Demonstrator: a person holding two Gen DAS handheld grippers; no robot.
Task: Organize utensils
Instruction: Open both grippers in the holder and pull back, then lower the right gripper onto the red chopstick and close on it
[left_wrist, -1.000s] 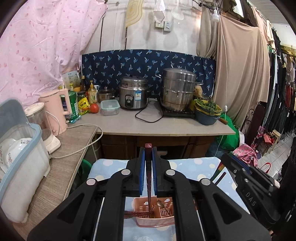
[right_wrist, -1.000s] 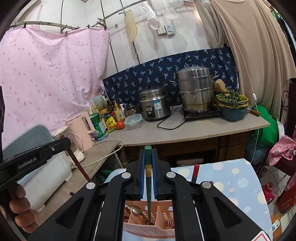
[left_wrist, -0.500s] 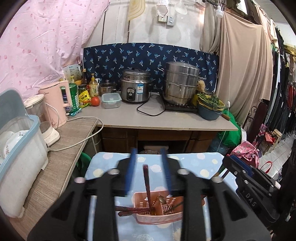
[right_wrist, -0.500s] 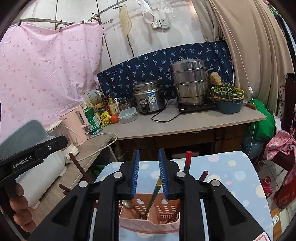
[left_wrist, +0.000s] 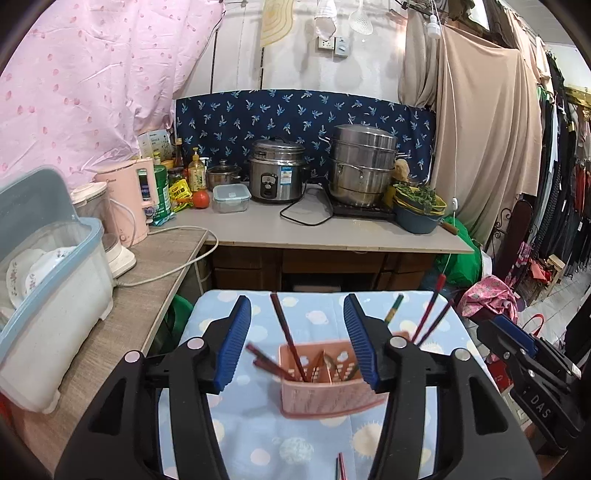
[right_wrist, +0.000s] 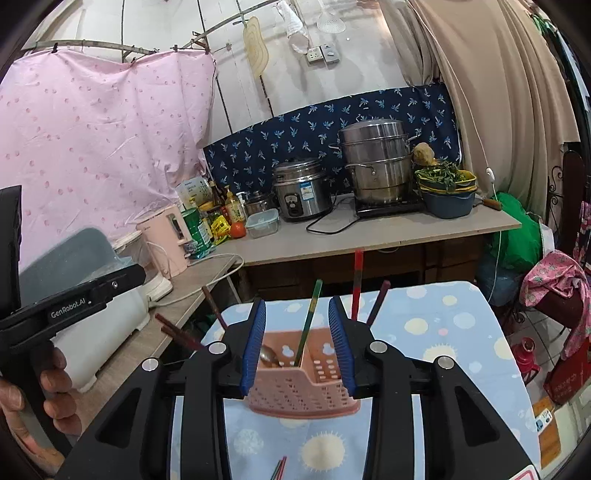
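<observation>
Standing in the pink utensil caddy (right_wrist: 303, 384), several chopsticks (right_wrist: 309, 325) are seen; both grippers (left_wrist: 297, 343) (right_wrist: 297, 343) are opening, empty; a loose pair (right_wrist: 279, 469) remains on the desk (right_wrist: 424, 332).

1. Your left gripper (left_wrist: 297, 339) is matte black plastic, its two fingers lined with ribbed blue pads (left_wrist: 236, 341)
2. Round silver screw heads dot each arm's joints
3. Your right gripper (right_wrist: 297, 341) matches it: black arms, blue ribbed pads (right_wrist: 255, 341), silver screws
4. White "GenRobot.AI" lettering marks the left unit's side; "DAS" marks the right's
5. Your left hand (right_wrist: 33, 402) is bare, no sleeve visible
</observation>
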